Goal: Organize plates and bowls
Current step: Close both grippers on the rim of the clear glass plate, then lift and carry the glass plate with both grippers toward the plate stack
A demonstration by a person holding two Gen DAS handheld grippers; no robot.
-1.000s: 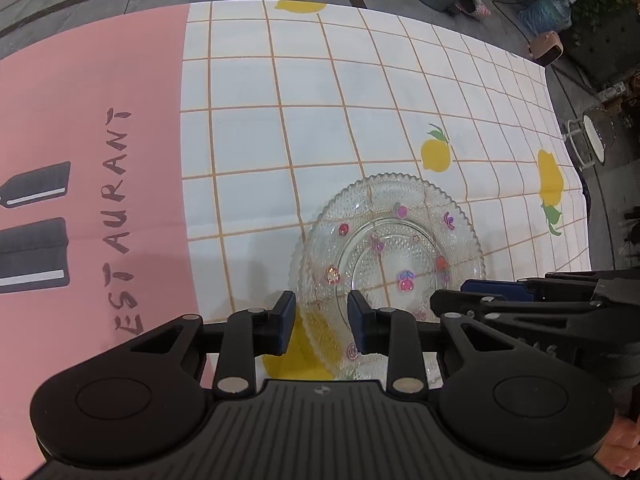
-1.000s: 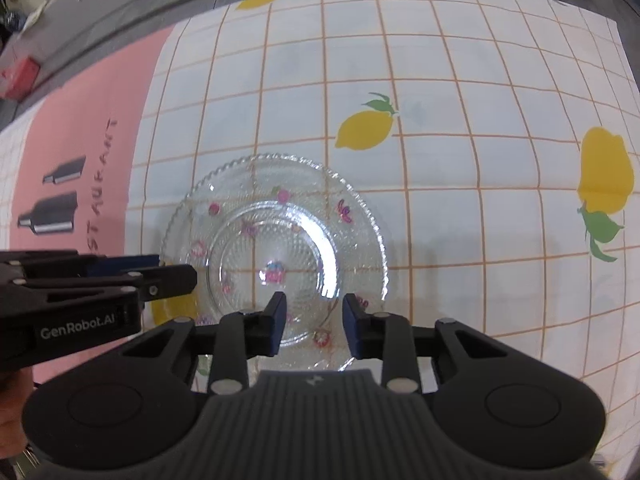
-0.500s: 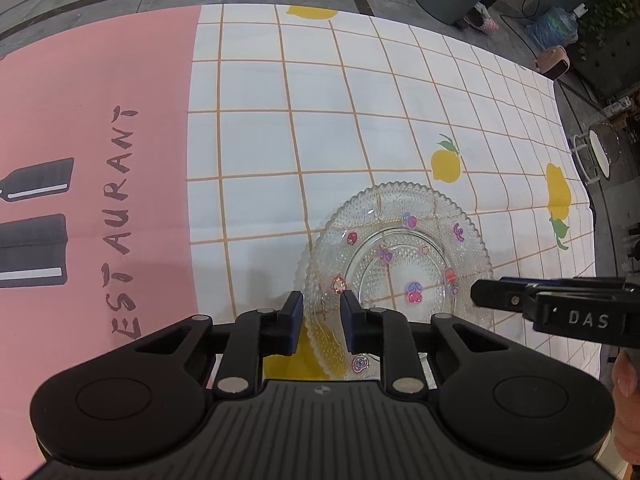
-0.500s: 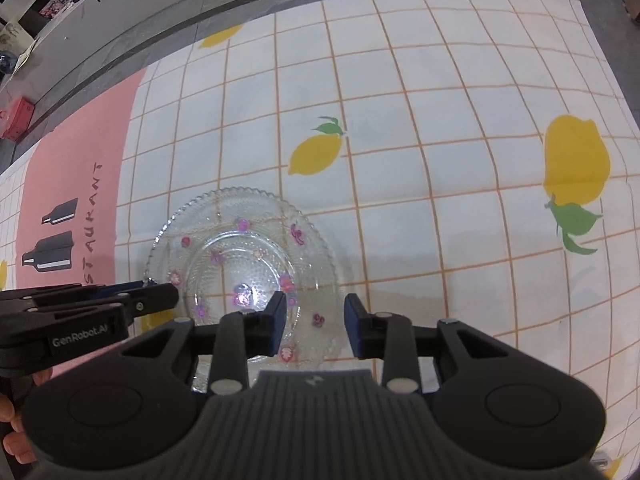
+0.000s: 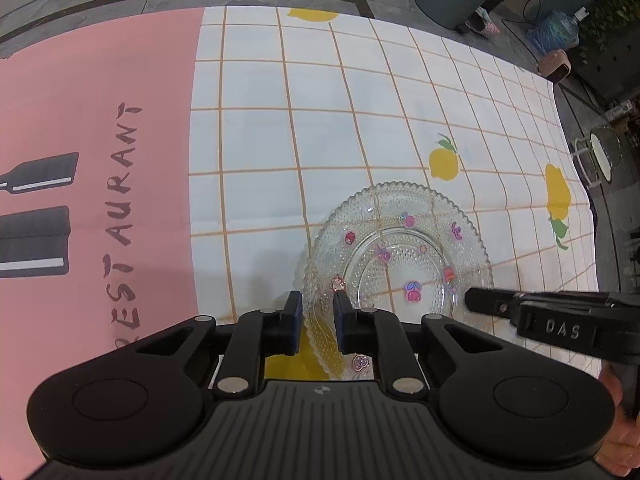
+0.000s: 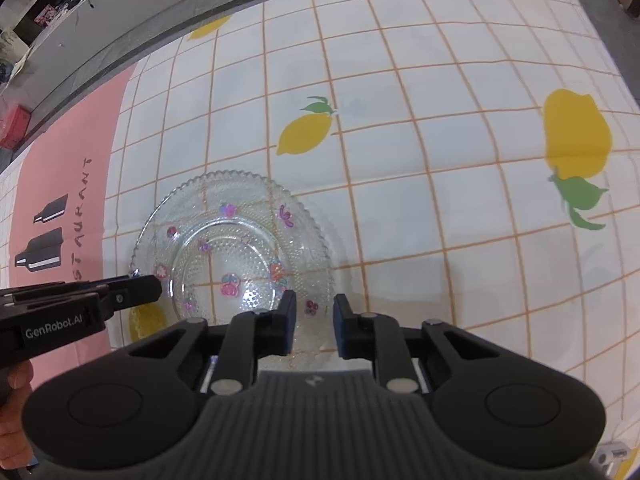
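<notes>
Glass plate (image 5: 400,248) lies on the tablecloth (image 5: 320,120) just on the near side of the small lemon print (image 5: 443,162), between that print and both tools. The left gripper (image 5: 317,312) has the plate's left rim running up between its fingers. Its jaws have just been closing and now stand narrow, seemingly pinching the glass. The right gripper (image 6: 315,312) straddles the near right rim the same way, its jaws also just closed down to a slim gap with the edge in it. The glass is clear, so exact pad contact is hard to read, but both look clamped on.

As for progress, this looks like an early step. One plate is taken by two opposite edges and not yet carried anywhere, and no bowl, stack or rack shows in either view. A faint second scalloped edge peeks out on the side of the plate away from the lemon print. I cannot tell whether it is another plate underneath or a shadow.

The plate is pressed clear glass, round and shallow, with a beaded, pebbly surface, a scalloped rim, a smooth ring around the centre well and small pink and purple fruit decals. It is hard, slick and thin at the edge, so it would likely slip if tilted. The cloth is flat and matt, white with an orange grid, and creased in places.
</notes>
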